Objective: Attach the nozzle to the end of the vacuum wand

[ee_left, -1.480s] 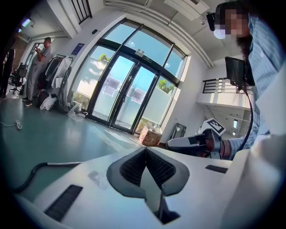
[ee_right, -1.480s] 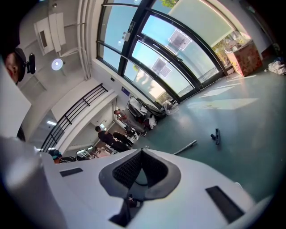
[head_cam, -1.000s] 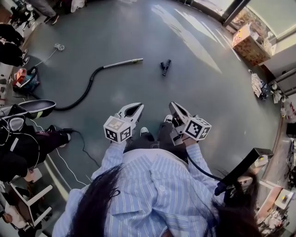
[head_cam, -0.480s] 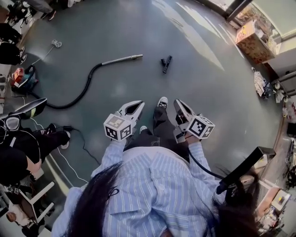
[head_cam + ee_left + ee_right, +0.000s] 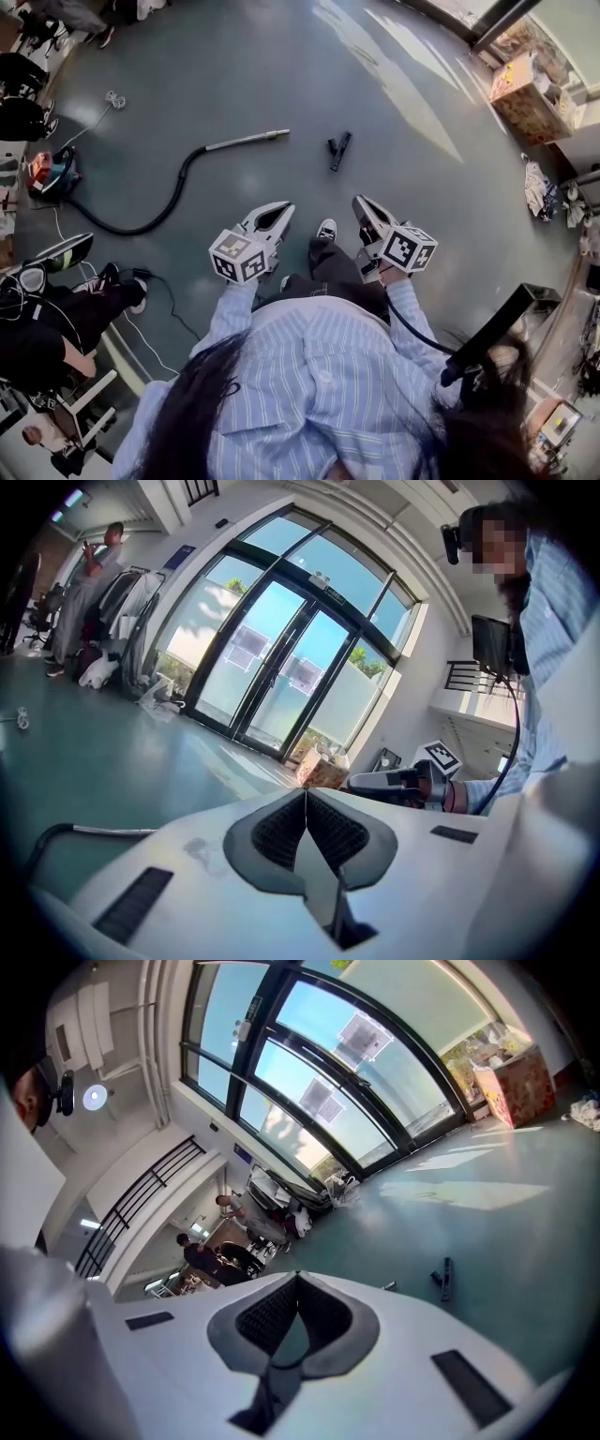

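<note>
The silver vacuum wand (image 5: pixel 246 141) lies on the grey-green floor, joined to a black hose (image 5: pixel 161 206) that curves to the vacuum body (image 5: pixel 52 172) at the left. The black nozzle (image 5: pixel 338 150) lies on the floor to the wand's right, apart from it; it also shows small in the right gripper view as the nozzle (image 5: pixel 444 1280). My left gripper (image 5: pixel 283 207) and right gripper (image 5: pixel 358 202) are held in front of me, well short of both, shut and empty. The wand (image 5: pixel 112 832) peeks over the left gripper (image 5: pixel 305 794). The right gripper (image 5: pixel 297 1277) points toward the glass wall.
A seated person (image 5: pixel 56 314) and chairs are at the left, with a thin cable (image 5: pixel 155 291) on the floor. A cardboard box (image 5: pixel 528 89) stands at the far right by the glass doors. My shoe (image 5: pixel 326 229) steps between the grippers.
I have walked forward: the wand and nozzle sit nearer to both grippers than a second ago. Both grippers stay shut and empty.
</note>
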Action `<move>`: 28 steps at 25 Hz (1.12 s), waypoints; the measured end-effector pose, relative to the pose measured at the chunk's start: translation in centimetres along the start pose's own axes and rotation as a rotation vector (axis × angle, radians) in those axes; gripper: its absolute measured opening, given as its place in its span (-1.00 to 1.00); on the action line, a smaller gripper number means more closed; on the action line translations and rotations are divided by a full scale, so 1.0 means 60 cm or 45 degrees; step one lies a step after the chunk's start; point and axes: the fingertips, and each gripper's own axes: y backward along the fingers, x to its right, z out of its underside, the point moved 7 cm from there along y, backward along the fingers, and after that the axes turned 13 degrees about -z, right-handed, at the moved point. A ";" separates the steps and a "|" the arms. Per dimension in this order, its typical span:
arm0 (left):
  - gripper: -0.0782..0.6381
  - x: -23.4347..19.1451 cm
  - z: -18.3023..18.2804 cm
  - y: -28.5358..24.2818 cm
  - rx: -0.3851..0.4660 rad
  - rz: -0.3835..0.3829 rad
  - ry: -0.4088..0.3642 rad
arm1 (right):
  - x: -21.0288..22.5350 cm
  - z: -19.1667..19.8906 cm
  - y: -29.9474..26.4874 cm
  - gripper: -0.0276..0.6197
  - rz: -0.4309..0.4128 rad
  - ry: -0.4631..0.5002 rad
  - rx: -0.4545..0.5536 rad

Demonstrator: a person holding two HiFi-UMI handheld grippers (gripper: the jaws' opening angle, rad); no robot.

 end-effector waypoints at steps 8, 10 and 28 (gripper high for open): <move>-0.76 -0.009 -0.069 -0.130 -0.026 -0.039 -0.102 | 0.094 -0.111 -0.077 -0.90 0.002 0.078 -0.140; -0.76 -0.018 -0.083 -0.139 -0.061 -0.037 -0.133 | 0.105 -0.127 -0.094 -0.90 0.004 0.080 -0.141; -0.76 -0.230 -0.222 -0.270 -0.281 0.240 -0.233 | 0.158 -0.169 -0.267 -0.90 0.157 -0.107 -0.018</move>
